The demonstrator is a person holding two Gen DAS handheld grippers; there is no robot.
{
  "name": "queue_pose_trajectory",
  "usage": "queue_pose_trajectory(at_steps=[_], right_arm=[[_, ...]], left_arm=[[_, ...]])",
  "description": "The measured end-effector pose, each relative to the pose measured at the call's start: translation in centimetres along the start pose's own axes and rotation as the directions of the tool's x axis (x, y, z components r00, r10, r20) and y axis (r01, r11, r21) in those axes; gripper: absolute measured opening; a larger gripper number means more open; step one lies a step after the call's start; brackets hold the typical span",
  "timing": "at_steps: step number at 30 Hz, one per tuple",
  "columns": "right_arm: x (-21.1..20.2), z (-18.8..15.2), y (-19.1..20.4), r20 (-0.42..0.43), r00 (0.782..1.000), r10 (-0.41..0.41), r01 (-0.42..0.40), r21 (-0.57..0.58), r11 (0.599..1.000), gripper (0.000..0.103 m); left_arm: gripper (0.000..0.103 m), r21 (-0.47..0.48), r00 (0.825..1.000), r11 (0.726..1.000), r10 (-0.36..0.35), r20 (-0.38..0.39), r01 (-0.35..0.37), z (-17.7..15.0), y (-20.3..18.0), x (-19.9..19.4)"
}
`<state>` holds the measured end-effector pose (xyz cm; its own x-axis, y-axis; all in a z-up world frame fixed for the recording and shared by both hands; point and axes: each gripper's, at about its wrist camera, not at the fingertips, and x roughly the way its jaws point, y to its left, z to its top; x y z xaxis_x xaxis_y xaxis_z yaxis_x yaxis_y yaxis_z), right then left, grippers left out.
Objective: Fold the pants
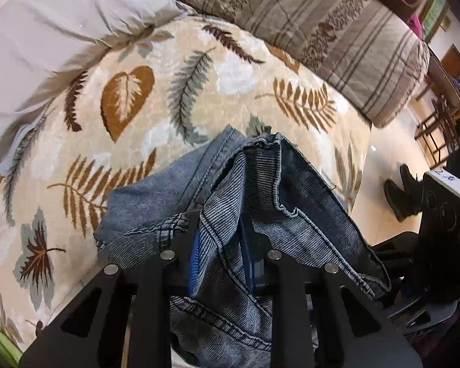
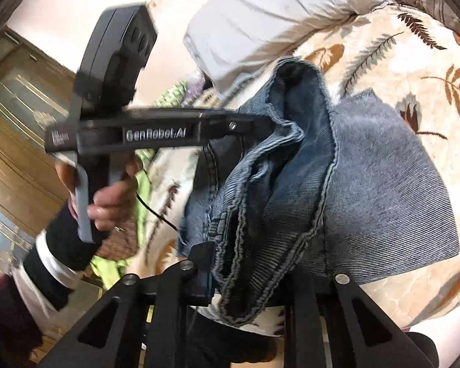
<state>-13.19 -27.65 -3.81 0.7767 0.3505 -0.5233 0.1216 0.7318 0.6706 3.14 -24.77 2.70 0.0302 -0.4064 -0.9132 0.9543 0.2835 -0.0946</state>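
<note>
Blue denim pants (image 1: 260, 184) lie bunched on a leaf-patterned blanket. In the left wrist view my left gripper (image 1: 220, 245) is shut on a thick fold of the denim, with blue pads (image 1: 193, 260) showing beside the cloth. In the right wrist view the pants (image 2: 368, 184) are folded over, and a seamed edge is lifted between the two grippers. My right gripper (image 2: 254, 273) is shut on that bunched edge; its right finger is hidden by denim. The left gripper (image 2: 248, 124), held by a hand (image 2: 113, 202), reaches in from the left with its tips buried in the cloth.
The blanket (image 1: 138, 107) covers a bed. A pale grey pillow (image 1: 61, 30) and a striped pillow (image 1: 322, 30) lie at the far side. The bed edge drops to a floor on the right, with dark shoes (image 1: 404, 190). A wooden cabinet (image 2: 15, 153) stands at left.
</note>
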Motion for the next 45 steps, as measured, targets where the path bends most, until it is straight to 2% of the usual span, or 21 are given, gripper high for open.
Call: queue_pose_trajectory(at_steps=[5, 7, 10, 13, 18, 21, 24, 25, 28, 29, 31, 32, 34, 37, 40, 42, 43, 44, 45], right_arm=[[-1.6, 0.8, -0.8, 0.064, 0.998, -0.002, 0.000, 0.024, 1.000, 0.016], [-2.8, 0.8, -1.9, 0.092, 0.996, 0.014, -0.019, 0.048, 0.999, 0.016], [-4.1, 0.8, -4.4, 0.114, 0.993, -0.011, 0.000, 0.091, 0.996, 0.016], [-4.1, 0.6, -7.5, 0.108, 0.993, -0.043, 0.024, 0.178, 0.984, 0.016], [-3.0, -0.5, -11.3, 0.062, 0.992, -0.109, 0.091, 0.242, 0.966, 0.016], [-3.0, -1.1, -11.9, 0.052, 0.994, -0.092, 0.076, 0.259, 0.963, 0.017], [-4.0, -1.0, -11.8, 0.046, 0.996, -0.076, 0.061, 0.267, 0.962, 0.023], [-4.5, -1.0, -11.6, 0.048, 0.996, -0.079, 0.064, 0.263, 0.963, 0.028], [-6.6, -0.2, -11.4, 0.106, 0.988, -0.110, 0.082, 0.245, 0.966, 0.035], [-7.3, 0.2, -11.3, 0.133, 0.983, -0.124, 0.089, 0.242, 0.966, 0.041], [-8.4, 1.4, -11.1, 0.186, 0.975, -0.121, 0.077, 0.228, 0.971, 0.046], [-8.4, 2.1, -10.9, 0.189, 0.976, -0.107, 0.064, 0.220, 0.973, 0.047], [-7.0, 3.8, -10.5, 0.168, 0.983, -0.076, 0.043, 0.189, 0.981, 0.047], [-4.4, 5.6, -10.1, 0.133, 0.987, -0.094, 0.078, 0.122, 0.989, 0.047], [-1.1, 6.8, -10.3, 0.102, 0.985, -0.136, 0.127, 0.087, 0.988, 0.047], [0.5, 7.2, -10.7, 0.077, 0.984, -0.158, 0.153, 0.065, 0.986, 0.042], [1.3, 7.3, -10.5, 0.043, 0.989, -0.141, 0.139, 0.052, 0.989, 0.011], [1.9, 7.5, -10.2, 0.013, 0.991, -0.135, 0.135, 0.034, 0.990, 0.002], [1.5, 7.6, -9.7, 0.016, 0.992, -0.127, 0.127, 0.011, 0.992, 0.003]], left_arm=[[0.021, -0.072, 1.000, 0.997, -0.011, 0.012, 0.011, 2.1, -0.5, 0.1], [0.021, -0.077, 1.000, 0.997, 0.005, 0.019, -0.004, 2.8, -1.1, 0.4], [0.021, -0.106, 1.000, 0.994, 0.019, 0.002, -0.018, 4.2, -1.9, 2.0], [0.021, -0.142, 0.999, 0.989, 0.028, -0.036, -0.032, 5.3, -2.6, 4.7], [0.021, -0.152, 0.988, 0.980, 0.111, -0.105, -0.127, 5.6, -3.6, 9.0], [0.021, -0.159, 0.984, 0.973, 0.151, -0.099, -0.165, 5.7, -3.9, 9.1], [0.022, -0.204, 0.986, 0.968, 0.130, -0.099, -0.148, 5.9, -3.4, 8.0], [0.022, -0.232, 0.990, 0.964, 0.111, -0.090, -0.130, 5.8, -2.9, 7.2], [0.025, -0.322, 0.997, 0.944, 0.078, -0.006, -0.076, 5.5, -1.2, 3.5], [0.033, -0.355, 0.997, 0.933, 0.072, 0.028, -0.057, 5.1, -0.4, 2.2], [0.046, -0.420, 0.993, 0.907, 0.080, 0.081, -0.039, 4.1, 1.3, -0.3], [0.050, -0.442, 0.992, 0.896, 0.097, 0.085, -0.050, 3.4, 1.9, -1.1], [0.051, -0.476, 0.991, 0.879, 0.100, 0.095, -0.043, 1.1, 2.8, -2.0], [0.051, -0.531, 0.996, 0.847, 0.052, 0.079, -0.003, -3.2, 4.0, -1.4], [0.051, -0.595, 0.998, 0.803, 0.004, 0.065, 0.035, -6.3, 5.0, 0.3], [0.050, -0.636, 0.998, 0.769, -0.042, 0.053, 0.067, -7.1, 5.3, 1.7], [0.050, -0.642, 0.998, 0.764, -0.040, 0.046, 0.060, -7.2, 5.4, 2.0], [0.049, -0.640, 0.999, 0.767, -0.024, 0.045, 0.047, -7.0, 5.2, 2.0], [0.049, -0.636, 0.999, 0.771, -0.006, 0.051, 0.037, -6.7, 5.0, 1.8]])
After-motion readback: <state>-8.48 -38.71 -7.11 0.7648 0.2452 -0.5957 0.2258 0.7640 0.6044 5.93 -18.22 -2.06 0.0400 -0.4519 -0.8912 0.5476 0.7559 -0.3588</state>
